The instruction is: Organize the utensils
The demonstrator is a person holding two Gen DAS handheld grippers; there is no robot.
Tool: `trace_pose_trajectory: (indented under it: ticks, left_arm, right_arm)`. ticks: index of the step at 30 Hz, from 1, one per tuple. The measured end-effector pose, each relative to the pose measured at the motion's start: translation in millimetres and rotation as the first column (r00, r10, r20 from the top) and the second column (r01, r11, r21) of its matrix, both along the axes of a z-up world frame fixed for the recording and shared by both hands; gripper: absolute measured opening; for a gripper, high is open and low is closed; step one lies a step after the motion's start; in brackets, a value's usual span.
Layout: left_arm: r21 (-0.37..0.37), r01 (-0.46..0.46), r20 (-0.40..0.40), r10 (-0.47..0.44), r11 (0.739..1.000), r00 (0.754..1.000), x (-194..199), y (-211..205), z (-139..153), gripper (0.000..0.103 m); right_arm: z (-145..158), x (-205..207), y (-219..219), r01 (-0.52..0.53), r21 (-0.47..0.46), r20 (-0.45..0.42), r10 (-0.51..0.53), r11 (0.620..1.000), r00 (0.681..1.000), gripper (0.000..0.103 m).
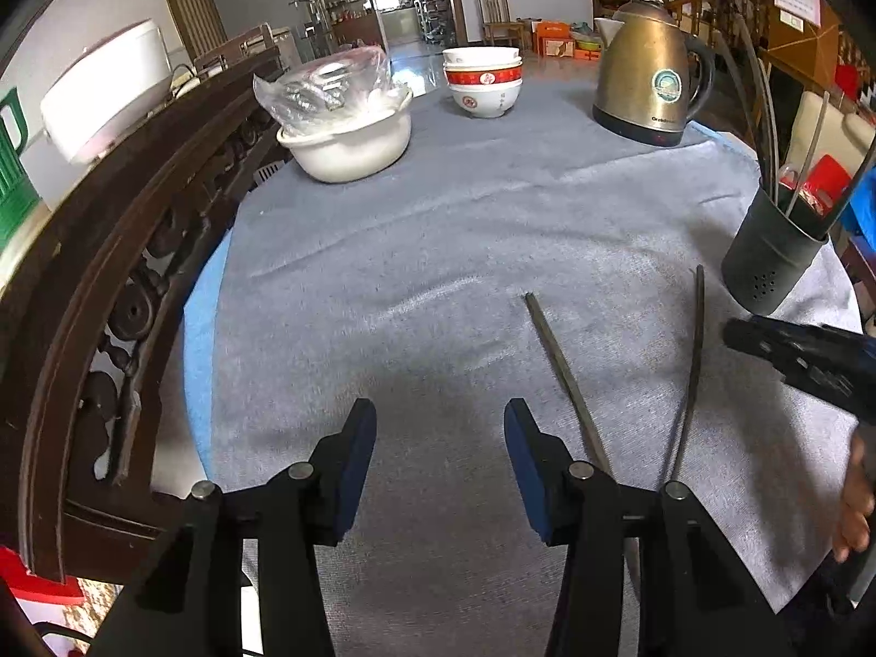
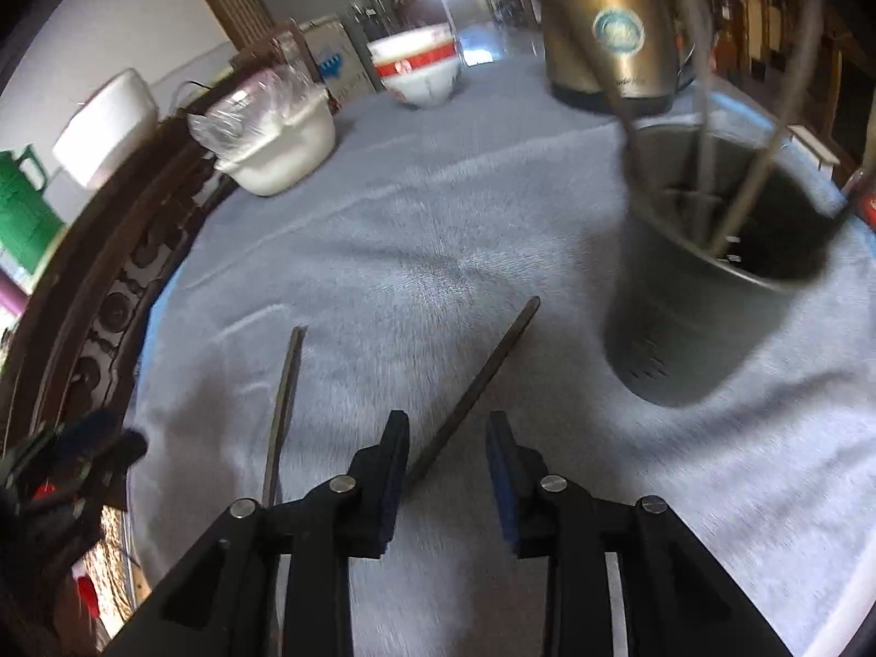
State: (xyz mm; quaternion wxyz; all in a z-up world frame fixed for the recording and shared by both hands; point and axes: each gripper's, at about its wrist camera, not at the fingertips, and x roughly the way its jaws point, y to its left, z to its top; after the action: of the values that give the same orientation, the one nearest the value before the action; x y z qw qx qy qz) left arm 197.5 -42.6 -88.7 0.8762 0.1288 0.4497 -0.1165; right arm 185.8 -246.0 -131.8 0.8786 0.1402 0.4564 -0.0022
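Observation:
Two thin metal chopsticks lie on the grey cloth (image 1: 416, 252): one chopstick (image 1: 564, 378) just right of my left gripper, the other chopstick (image 1: 692, 372) further right. My left gripper (image 1: 439, 427) hovers open over bare cloth, with nothing between its fingers. A dark grey utensil holder (image 1: 772, 257) stands at the right with several long utensils in it. In the blurred right wrist view, my right gripper (image 2: 448, 432) is open above the near end of one chopstick (image 2: 476, 383), its pads clear of it. The second chopstick (image 2: 284, 399) lies to its left and the holder (image 2: 712, 284) to its right.
At the back stand a white basin (image 1: 345, 148) holding a plastic bag, stacked red-and-white bowls (image 1: 482, 82) and a brass kettle (image 1: 646, 82). A carved wooden chair back (image 1: 109, 284) borders the table's left edge. The right gripper (image 1: 794, 350) and a hand (image 1: 857, 493) enter at the right.

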Motion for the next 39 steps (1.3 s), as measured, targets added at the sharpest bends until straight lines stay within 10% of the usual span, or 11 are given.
trace_pose_trajectory:
  ticks: [4, 19, 39]
  left_arm:
    - [0.022, 0.011, 0.030, -0.011, 1.000, 0.999, -6.5, -14.0, 8.9, 0.052]
    - [0.109, 0.089, 0.133, -0.103, 0.990, 0.986, -35.8, -73.2, 37.9, 0.058]
    - [0.158, 0.134, 0.145, -0.157, 0.978, 0.977, -51.2, -114.8, 44.0, 0.060]
  right_arm:
    - [16.7, -40.8, -17.4, 0.005, 0.034, 0.086, -0.007, 0.999, 0.996, 0.067]
    - [29.4, -131.5, -70.2, 0.086, 0.099, 0.189, -0.103, 0.991, 0.977, 0.067]
    - [26.1, -147.9, -99.4, 0.148, 0.157, 0.211, -0.180, 0.976, 0.961, 0.067]
